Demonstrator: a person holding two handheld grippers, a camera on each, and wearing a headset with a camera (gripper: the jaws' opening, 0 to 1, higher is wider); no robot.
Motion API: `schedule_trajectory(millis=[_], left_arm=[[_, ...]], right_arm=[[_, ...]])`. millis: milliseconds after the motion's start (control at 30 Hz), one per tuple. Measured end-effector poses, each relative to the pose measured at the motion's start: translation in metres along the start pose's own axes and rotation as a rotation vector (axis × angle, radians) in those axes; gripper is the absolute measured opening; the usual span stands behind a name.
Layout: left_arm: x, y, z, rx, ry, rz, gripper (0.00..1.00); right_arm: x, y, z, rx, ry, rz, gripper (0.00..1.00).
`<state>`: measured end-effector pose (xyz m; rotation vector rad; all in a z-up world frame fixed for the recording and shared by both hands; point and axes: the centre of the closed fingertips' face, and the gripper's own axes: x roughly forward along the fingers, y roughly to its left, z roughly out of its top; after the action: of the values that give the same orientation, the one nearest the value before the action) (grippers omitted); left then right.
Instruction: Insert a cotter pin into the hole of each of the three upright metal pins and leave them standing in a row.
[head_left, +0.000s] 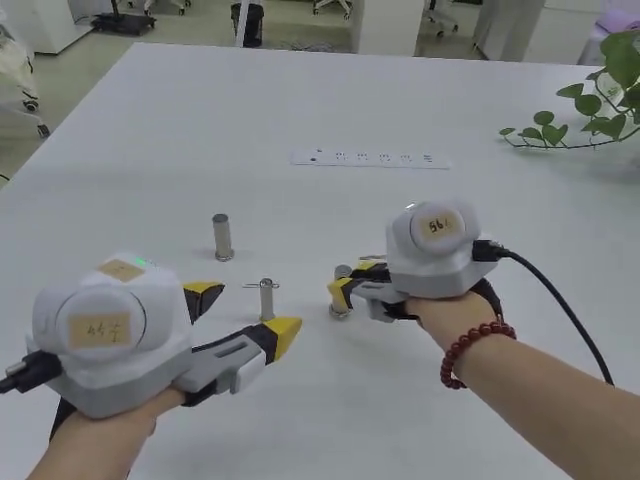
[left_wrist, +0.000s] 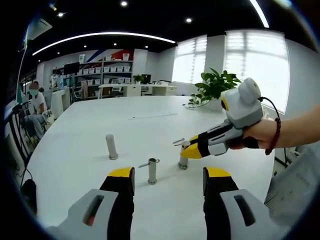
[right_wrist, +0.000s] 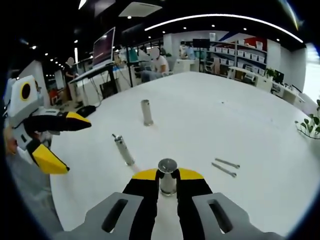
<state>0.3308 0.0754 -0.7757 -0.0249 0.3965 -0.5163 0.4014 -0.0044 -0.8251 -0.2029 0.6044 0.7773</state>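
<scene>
Nearest the headset: left gripper (head_left: 244, 310), jaws spread wide, holding nothing, low over the white desk (head_left: 150, 150). Just ahead of those jaws, middle metal pin (head_left: 266, 300), upright, with one cotter pin (head_left: 258, 286) poking crosswise through its top. Further off to the left, second metal pin (head_left: 222, 237), upright and bare. On the right, right gripper (head_left: 342, 292), jaws pinched tight around third metal pin (right_wrist: 167, 167), upright on the desk. Three metal pins counted, in a loose diagonal line. Near the right gripper, two loose cotter pins (right_wrist: 227, 163), flat on the desk, close together. Farther back, one power strip (head_left: 370, 158) and one leafy plant (head_left: 595, 95).
</scene>
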Motion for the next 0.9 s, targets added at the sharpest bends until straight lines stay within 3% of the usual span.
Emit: schedule_trajectory(millis=[733,900], left_arm=[[-0.0011,-0.0057,-0.0006,0.021,0.006,-0.008,0.54],[-0.0012,-0.0056,-0.0012,0.025,0.009,-0.009,0.54]], right_arm=[[-0.0061,0.0037,-0.0083,0.050,-0.018,-0.001,0.15],[-0.0087,0.0050,-0.0028,0.066,-0.050,0.012,0.20]])
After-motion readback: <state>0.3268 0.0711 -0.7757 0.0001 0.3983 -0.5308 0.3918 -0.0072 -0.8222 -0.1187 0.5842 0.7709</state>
